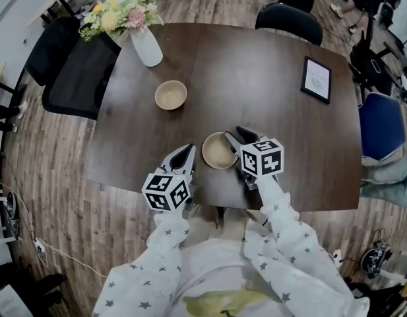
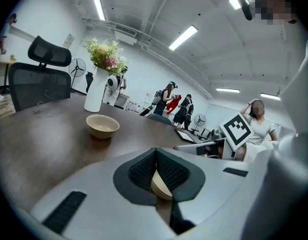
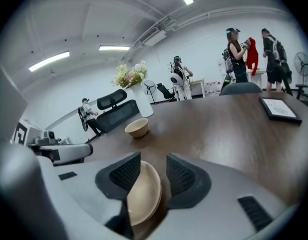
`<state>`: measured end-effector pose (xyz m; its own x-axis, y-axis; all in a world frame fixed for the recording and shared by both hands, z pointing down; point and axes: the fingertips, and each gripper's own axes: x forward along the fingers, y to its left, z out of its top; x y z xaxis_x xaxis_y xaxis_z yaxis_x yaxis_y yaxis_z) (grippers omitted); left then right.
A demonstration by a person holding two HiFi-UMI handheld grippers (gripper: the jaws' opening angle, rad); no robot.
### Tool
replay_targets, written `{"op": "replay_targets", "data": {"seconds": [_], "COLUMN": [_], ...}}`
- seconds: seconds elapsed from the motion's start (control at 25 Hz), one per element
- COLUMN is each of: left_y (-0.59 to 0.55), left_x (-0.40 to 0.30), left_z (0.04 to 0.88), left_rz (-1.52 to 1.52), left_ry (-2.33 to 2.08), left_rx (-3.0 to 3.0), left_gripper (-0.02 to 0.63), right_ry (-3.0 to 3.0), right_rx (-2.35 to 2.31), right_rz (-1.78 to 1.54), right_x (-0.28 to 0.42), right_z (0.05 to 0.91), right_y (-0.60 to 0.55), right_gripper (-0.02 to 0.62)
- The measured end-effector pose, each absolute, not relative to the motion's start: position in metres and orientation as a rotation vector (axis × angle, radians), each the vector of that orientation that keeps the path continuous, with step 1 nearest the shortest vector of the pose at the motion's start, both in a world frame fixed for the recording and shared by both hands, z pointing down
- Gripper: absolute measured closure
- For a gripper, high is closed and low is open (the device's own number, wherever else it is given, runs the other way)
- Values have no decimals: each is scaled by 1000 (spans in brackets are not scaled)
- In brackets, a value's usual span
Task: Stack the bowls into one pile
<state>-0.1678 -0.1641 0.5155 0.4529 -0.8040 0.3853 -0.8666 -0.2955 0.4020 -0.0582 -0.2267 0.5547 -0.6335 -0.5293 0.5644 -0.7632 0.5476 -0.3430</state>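
Two beige bowls stand apart on the dark wooden table [image 1: 256, 65]. The far bowl [image 1: 171, 95] [image 2: 102, 126] [image 3: 137, 128] sits alone towards the vase. The near bowl [image 1: 218, 150] [image 3: 141, 194] rests close to the front edge. My right gripper [image 1: 233, 137] [image 3: 153, 165] is at its right rim, jaws open, with the rim standing between the pads and a gap on the right side. My left gripper [image 1: 187, 153] [image 2: 154, 154] hovers just left of that bowl with its pads together and nothing in them; a sliver of the near bowl [image 2: 161, 186] shows below them.
A white vase of flowers [image 1: 145, 45] stands at the table's far left, a framed card [image 1: 316, 79] at the far right. Office chairs [image 1: 71, 71] [image 1: 289, 20] and a blue chair [image 1: 381, 127] ring the table. People stand in the background.
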Motion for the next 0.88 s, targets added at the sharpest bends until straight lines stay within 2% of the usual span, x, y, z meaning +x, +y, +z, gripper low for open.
{"op": "replay_targets", "data": {"seconds": [0.12,0.2,0.28,0.56,0.88], "left_y": [-167,-169,-171,-182,-204], "left_x": [-172,-176,-182,-213,-241], "left_z": [513,512,510,498,490], "left_rz": [146,147,147,124,80], "left_ry": [-1376,-1370,-1368,-1406,-1493], "left_rx": [2168,2181,2191,2215,2164], "left_gripper": [581,581,581,581,581], "right_ry": [-2386,-2388,-2391,-2464,-2513], "right_rx": [1067,1071,1072,1001,891], "right_rz": [775,742,714,659,801], "right_x": [-57,-59,-62,-89,-117], "right_z": [549,545,541,511,493], "right_y": [-230,-234,-238,-255,-298], "right_gripper": [455,530,549,563,565]}}
